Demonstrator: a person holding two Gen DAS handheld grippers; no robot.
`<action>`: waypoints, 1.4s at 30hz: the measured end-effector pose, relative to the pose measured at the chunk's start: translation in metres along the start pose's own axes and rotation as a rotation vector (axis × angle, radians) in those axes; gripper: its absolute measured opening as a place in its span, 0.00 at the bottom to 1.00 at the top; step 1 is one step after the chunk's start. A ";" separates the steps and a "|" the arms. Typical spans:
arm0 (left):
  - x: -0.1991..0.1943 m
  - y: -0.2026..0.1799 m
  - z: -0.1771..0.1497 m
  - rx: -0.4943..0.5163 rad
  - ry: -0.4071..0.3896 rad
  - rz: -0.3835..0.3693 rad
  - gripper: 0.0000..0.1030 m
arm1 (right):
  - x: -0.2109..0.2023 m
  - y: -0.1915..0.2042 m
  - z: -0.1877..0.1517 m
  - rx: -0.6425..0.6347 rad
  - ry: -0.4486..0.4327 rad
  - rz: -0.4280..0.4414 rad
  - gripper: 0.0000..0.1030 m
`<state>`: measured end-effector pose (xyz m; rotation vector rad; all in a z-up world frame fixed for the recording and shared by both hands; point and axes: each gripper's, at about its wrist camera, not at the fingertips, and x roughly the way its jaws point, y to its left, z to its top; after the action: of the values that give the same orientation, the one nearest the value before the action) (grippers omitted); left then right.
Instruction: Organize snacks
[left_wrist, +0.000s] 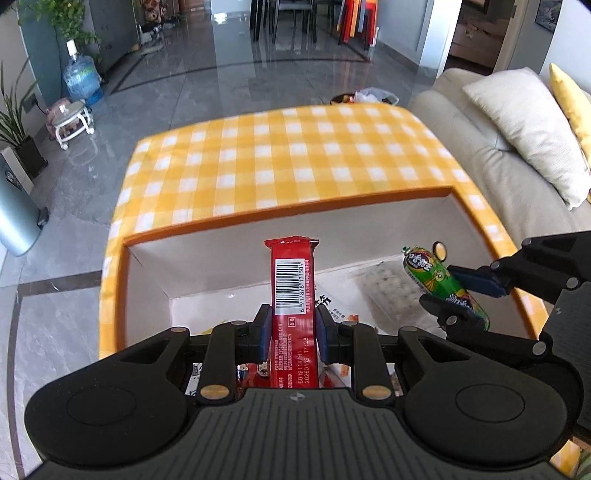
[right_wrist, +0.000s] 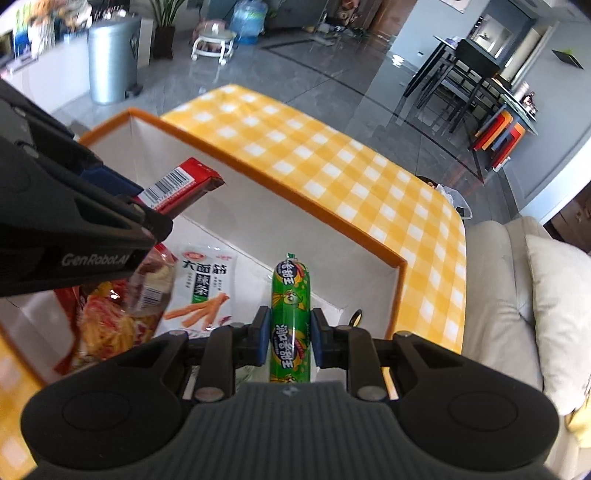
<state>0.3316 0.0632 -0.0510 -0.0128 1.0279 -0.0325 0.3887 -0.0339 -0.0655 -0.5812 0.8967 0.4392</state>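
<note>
**Two snacks over the box**

We see the left gripper (left_wrist: 292, 328) clamped on a flat, glossy red bar (left_wrist: 293, 284), and at its 3 o'clock the right gripper (right_wrist: 286, 334) grasping a round green sausage (right_wrist: 290, 314). Both hang over the white, orange-rimmed box (right_wrist: 266, 177) on the checked cloth (left_wrist: 280, 158). Inside lie a white pouch (right_wrist: 205, 288) and, perhaps, a crinkled red bag (right_wrist: 103, 325).

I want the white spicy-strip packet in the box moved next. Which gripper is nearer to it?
Left. The left gripper, shut on a red bar, hangs just above the white packet; the right gripper holds a green sausage beside it.
</note>
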 end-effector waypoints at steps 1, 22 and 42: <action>0.005 0.001 0.000 -0.001 0.007 0.001 0.26 | 0.006 0.000 0.001 -0.012 0.006 -0.005 0.18; 0.041 -0.003 0.004 0.026 0.085 -0.019 0.26 | 0.048 0.008 0.003 -0.135 0.087 -0.058 0.19; -0.048 -0.007 -0.010 0.062 -0.145 0.081 0.82 | -0.043 -0.017 -0.002 0.075 -0.060 -0.033 0.61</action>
<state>0.2982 0.0575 -0.0143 0.0813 0.8808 0.0101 0.3737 -0.0531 -0.0261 -0.5108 0.8415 0.3894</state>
